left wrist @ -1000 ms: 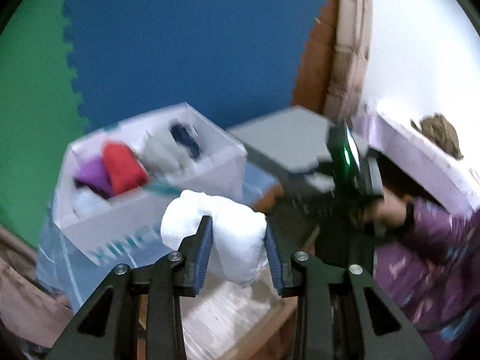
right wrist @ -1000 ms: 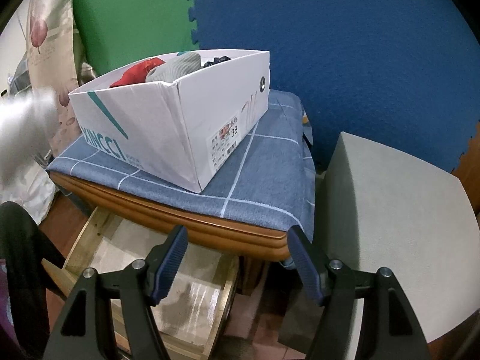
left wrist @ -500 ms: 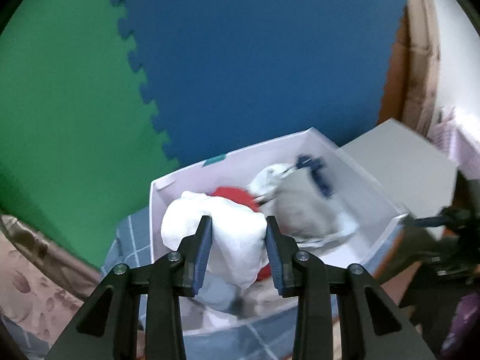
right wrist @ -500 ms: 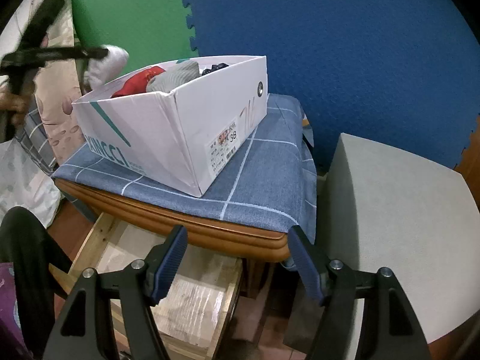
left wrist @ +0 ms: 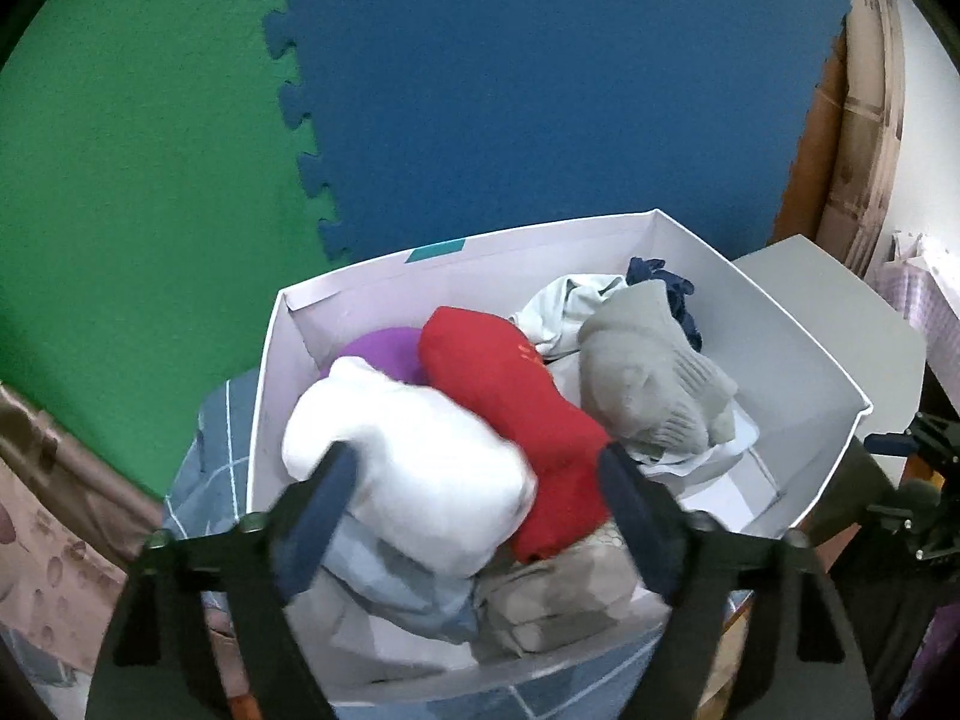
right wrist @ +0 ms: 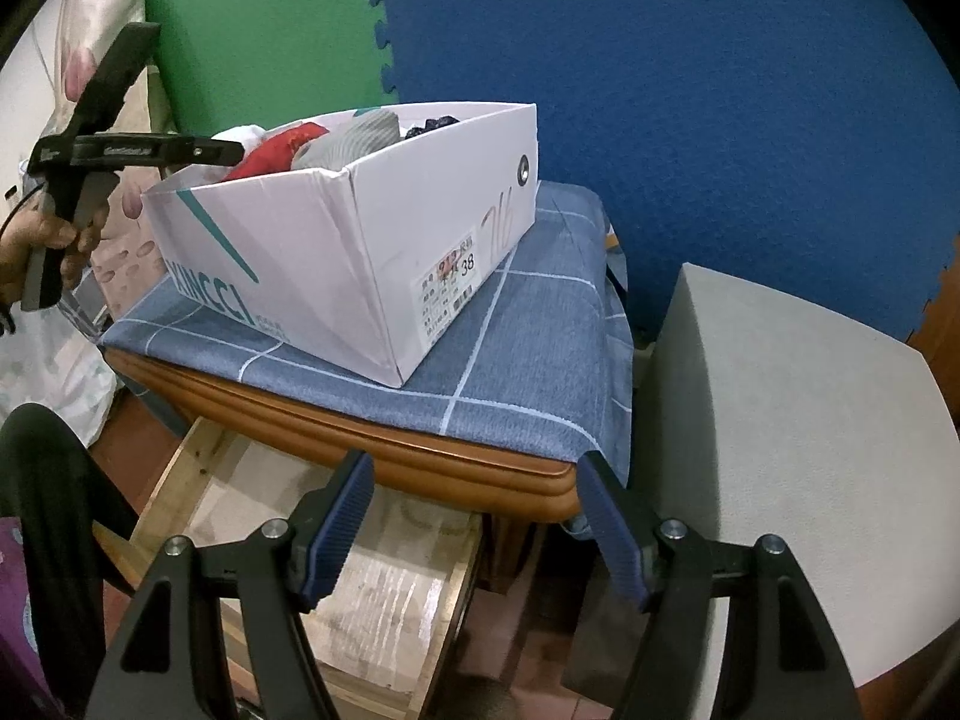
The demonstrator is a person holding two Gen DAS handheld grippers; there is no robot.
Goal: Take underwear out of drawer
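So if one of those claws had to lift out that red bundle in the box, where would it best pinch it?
Probably from above, across the red bundle's raised middle. It lies slantwise on top of the pile in the white box, with the white bundle tight against one side and a grey one near the other, so a sideways approach is blocked. Fingers astride its narrow width should close on it alone.

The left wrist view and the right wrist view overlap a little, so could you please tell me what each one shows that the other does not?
Only the left wrist view looks down into the white shoebox: a white bundle between the left gripper's just-opened jaws, clear of both pads, plus purple and beige pieces.

Only the right wrist view shows the open wooden drawer, the blue checked cloth, the box's size label and the open, empty right gripper.

Both show the box, red and grey garments and foam wall mats.
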